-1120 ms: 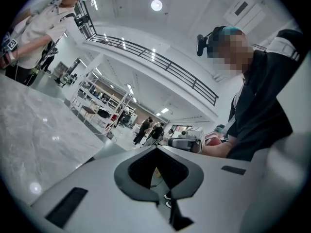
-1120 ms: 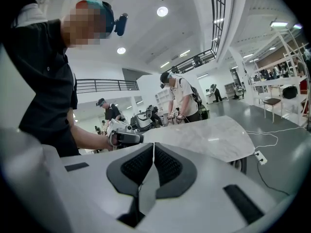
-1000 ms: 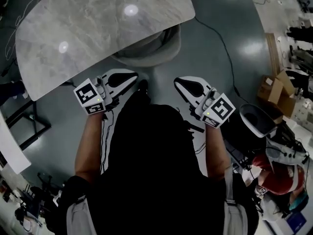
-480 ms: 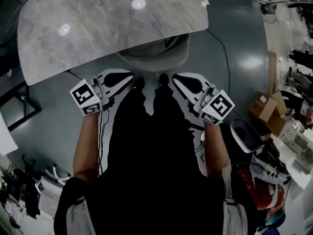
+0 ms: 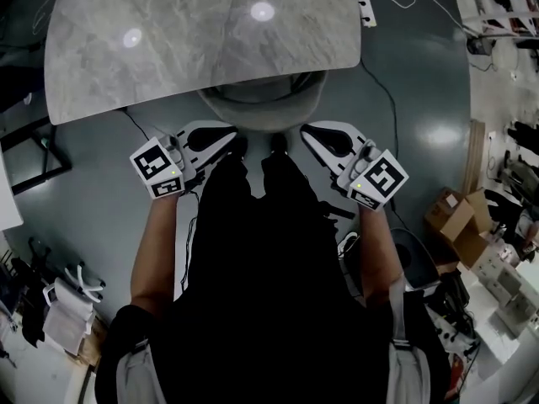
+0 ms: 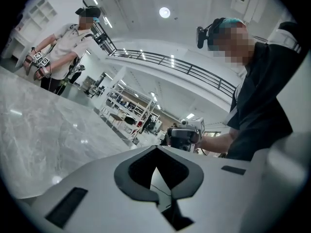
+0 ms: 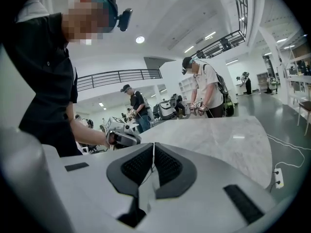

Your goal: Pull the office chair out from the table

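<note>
The marble table [image 5: 168, 57] lies straight ahead of me on its round pedestal [image 5: 261, 112]. My left gripper [image 5: 232, 137] and right gripper [image 5: 305, 135] hang side by side just short of the table edge, both shut and empty, touching nothing. In the left gripper view the jaws [image 6: 156, 148] meet over the tabletop [image 6: 39, 130], with the other gripper [image 6: 184, 135] beyond. The right gripper's jaws [image 7: 153, 145] are also closed above the marble [image 7: 218, 135]. A dark seat that may be the office chair [image 5: 414, 255] shows dimly to my right and behind, beside my right arm.
Cardboard boxes [image 5: 459, 221] and clutter stand at the right. A cable runs to a power strip [image 5: 366, 8] by the table's far corner. A black frame [image 5: 34, 154] stands at the left. Other people [image 7: 204, 89] work beyond the table.
The view has swung so the table now sits squarely ahead. Both grippers stay shut and have shifted sideways with my body. The dark seat at the right has slid lower in the picture.
</note>
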